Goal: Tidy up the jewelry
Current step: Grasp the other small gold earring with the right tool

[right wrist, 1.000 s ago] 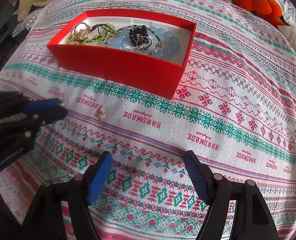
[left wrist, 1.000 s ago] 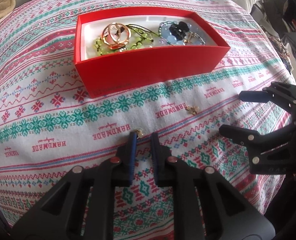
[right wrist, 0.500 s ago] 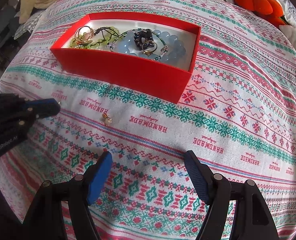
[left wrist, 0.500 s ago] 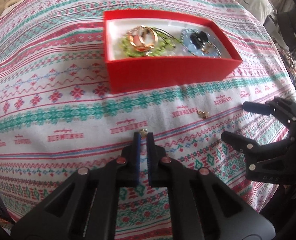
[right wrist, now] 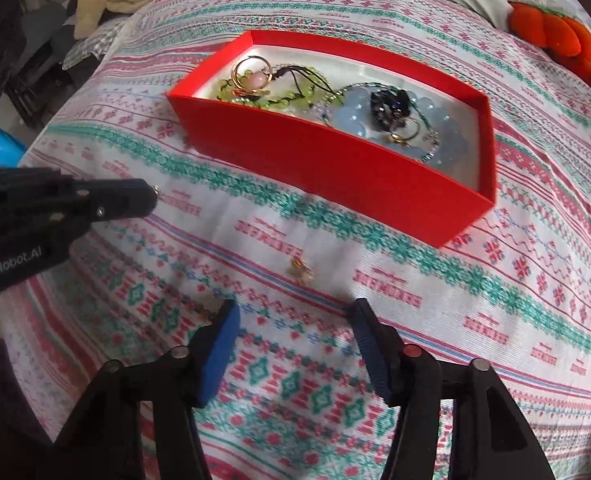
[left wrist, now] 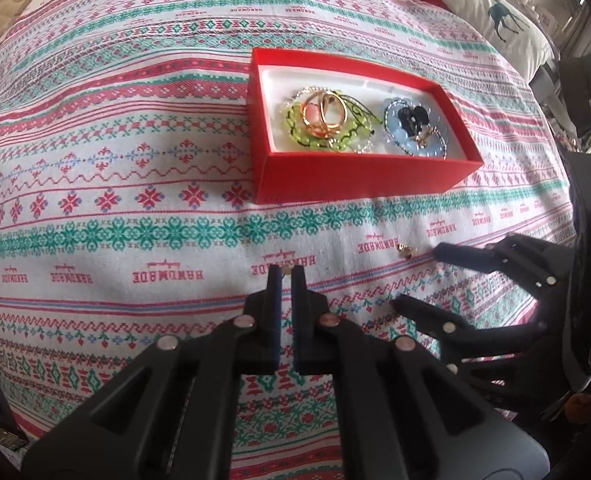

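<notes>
Below the red cardboard box on the bed, my right tongs, half-open and just narrowing, straddle the small gold earring; left tongs pinch its tiny gold twin, boxing next.

On the bed, the box holding jewelry lies beyond an earring.

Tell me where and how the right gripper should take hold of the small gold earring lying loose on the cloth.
Come straight down from above and pinch the gold earring across its small body, one pad on each side. It lies flat and alone on the patterned cloth, in front of the red box, so no side gives an edge to grip. The right gripper, open, already hangs just short of it.
</notes>
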{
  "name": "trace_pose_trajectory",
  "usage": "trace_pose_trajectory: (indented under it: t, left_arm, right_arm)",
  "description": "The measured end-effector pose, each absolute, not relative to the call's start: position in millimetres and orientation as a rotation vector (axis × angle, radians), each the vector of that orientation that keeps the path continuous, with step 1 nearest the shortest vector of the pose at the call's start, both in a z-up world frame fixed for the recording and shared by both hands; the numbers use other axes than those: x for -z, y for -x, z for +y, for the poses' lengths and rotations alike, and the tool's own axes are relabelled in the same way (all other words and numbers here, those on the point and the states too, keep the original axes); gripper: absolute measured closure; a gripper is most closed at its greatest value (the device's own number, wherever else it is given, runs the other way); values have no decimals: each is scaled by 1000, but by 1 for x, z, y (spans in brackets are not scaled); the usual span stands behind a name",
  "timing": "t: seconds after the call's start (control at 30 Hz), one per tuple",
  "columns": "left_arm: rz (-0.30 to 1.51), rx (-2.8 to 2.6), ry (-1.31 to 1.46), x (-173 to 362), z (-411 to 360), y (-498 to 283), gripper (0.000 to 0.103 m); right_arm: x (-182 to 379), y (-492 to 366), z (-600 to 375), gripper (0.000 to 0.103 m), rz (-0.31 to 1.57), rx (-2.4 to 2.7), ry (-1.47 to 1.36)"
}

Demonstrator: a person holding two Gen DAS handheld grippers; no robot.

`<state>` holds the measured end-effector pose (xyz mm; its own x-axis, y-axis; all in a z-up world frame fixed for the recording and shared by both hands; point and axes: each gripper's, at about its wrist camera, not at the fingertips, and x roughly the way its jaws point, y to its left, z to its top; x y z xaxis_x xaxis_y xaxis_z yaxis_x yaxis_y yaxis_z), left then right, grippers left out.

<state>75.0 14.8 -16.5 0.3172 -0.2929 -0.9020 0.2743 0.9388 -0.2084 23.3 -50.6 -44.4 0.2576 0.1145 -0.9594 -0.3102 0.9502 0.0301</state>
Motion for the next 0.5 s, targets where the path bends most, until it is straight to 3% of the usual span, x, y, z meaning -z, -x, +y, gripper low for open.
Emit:
trace_pose_trajectory:
  t: [0.33, 0.5]
  left_arm:
    - [1193, 375, 16, 15, 19, -74, 98]
    - [1195, 375, 15, 15, 18, -74, 98]
  right_arm:
    - [51, -57, -46, 80, 1302, -269, 96]
    - [57, -69, -48, 87, 1307, -260, 66]
